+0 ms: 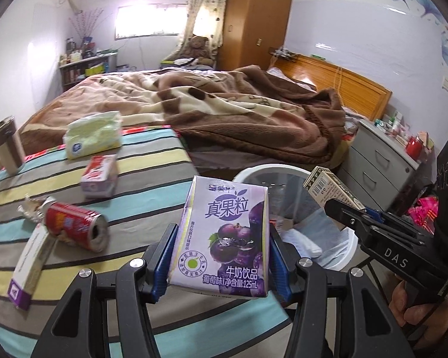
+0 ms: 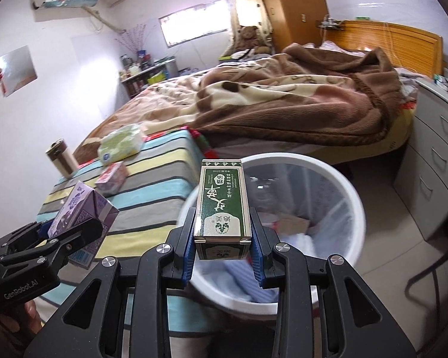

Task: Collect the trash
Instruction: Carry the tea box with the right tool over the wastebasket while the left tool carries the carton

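My left gripper (image 1: pixel 221 256) is shut on a purple grape milk carton (image 1: pixel 224 238), held above the striped bench edge beside the white trash bin (image 1: pixel 268 168). My right gripper (image 2: pixel 222 244) is shut on a green and gold box (image 2: pixel 222 203), held over the bin's near rim (image 2: pixel 355 197). The bin has a clear liner with paper and cloth inside. The right gripper (image 1: pixel 348 211) with its box (image 1: pixel 328 189) shows in the left wrist view; the left gripper (image 2: pixel 71 232) with the carton (image 2: pixel 80 211) shows in the right wrist view.
On the striped bench (image 1: pixel 152 179) lie a crushed red can (image 1: pixel 74 226), a small red and purple carton (image 1: pixel 100 176), a tissue pack (image 1: pixel 92 134), a flat purple-ended box (image 1: pixel 30 271), a wrapper (image 1: pixel 33 208) and a brown tumbler (image 1: pixel 7 146). A bed with brown blanket (image 1: pixel 239 104) lies behind; grey drawers (image 2: pixel 433 149) stand right.
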